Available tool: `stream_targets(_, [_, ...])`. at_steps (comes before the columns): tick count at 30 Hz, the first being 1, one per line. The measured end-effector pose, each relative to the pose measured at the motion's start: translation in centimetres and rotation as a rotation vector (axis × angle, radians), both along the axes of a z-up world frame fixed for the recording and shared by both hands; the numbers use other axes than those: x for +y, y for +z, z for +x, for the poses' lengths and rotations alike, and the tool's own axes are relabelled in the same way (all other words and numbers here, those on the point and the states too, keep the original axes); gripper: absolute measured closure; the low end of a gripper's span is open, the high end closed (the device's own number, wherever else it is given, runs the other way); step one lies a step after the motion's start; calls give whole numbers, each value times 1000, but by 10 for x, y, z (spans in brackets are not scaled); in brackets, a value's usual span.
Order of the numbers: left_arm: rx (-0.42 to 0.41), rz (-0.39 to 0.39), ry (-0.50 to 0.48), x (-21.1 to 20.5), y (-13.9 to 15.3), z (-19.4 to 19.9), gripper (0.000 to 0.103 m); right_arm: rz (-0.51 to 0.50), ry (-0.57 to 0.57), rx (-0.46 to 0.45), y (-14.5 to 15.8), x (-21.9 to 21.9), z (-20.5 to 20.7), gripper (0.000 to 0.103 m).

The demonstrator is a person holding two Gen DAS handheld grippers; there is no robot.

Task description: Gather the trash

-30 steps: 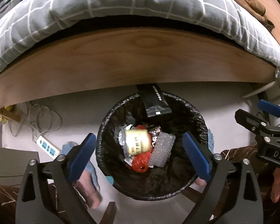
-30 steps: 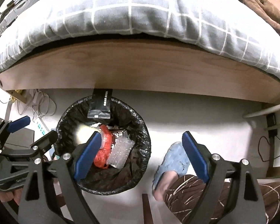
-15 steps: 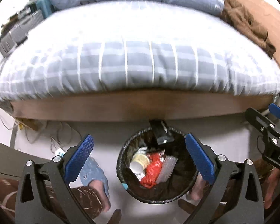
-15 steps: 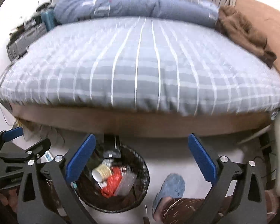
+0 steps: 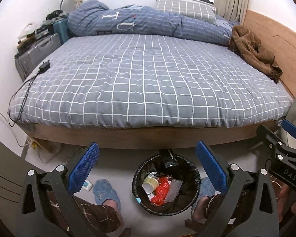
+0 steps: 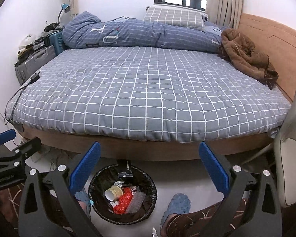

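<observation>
A round bin with a black liner [image 5: 195, 179] [image 6: 152, 185] stands on the floor in front of the bed. Inside it lie a paper cup [image 5: 150, 183] [image 6: 113, 192], a red wrapper [image 5: 161, 190] [image 6: 124, 201], bubble wrap [image 5: 173, 189] [image 6: 136, 201] and a black packet [image 5: 168, 157] [image 6: 125, 168] against the far rim. My left gripper [image 5: 147, 169] is open and empty, high above the bin. My right gripper [image 6: 149, 170] is open and empty, above the floor just right of the bin. Each gripper shows at the edge of the other's view.
A bed with a grey checked sheet [image 5: 148, 79] [image 6: 148, 90] fills the view ahead, with a blue duvet [image 5: 144, 21] and brown garment [image 5: 252, 49] on it. The person's slippered feet [image 5: 105, 192] [image 6: 176, 203] flank the bin. Suitcases [image 5: 35, 53] stand left; a white chair [image 6: 292, 158] stands right. A charger [image 5: 45, 66] lies on the sheet.
Both grippers have risen and tilted up from close over the bin, so the whole bed and room now show. The bin looks smaller and lower. Both stayed open.
</observation>
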State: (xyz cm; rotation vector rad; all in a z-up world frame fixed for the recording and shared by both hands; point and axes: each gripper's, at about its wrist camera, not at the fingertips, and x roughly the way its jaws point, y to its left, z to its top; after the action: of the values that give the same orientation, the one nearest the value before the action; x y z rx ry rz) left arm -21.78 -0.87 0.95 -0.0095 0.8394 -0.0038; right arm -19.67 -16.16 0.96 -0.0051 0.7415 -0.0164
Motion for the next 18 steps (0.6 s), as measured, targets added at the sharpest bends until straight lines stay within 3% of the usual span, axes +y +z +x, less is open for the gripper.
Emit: stream_targets(18, [-22,7,-3,3,6,-10,6,9,-4,3,4,5,-7,8])
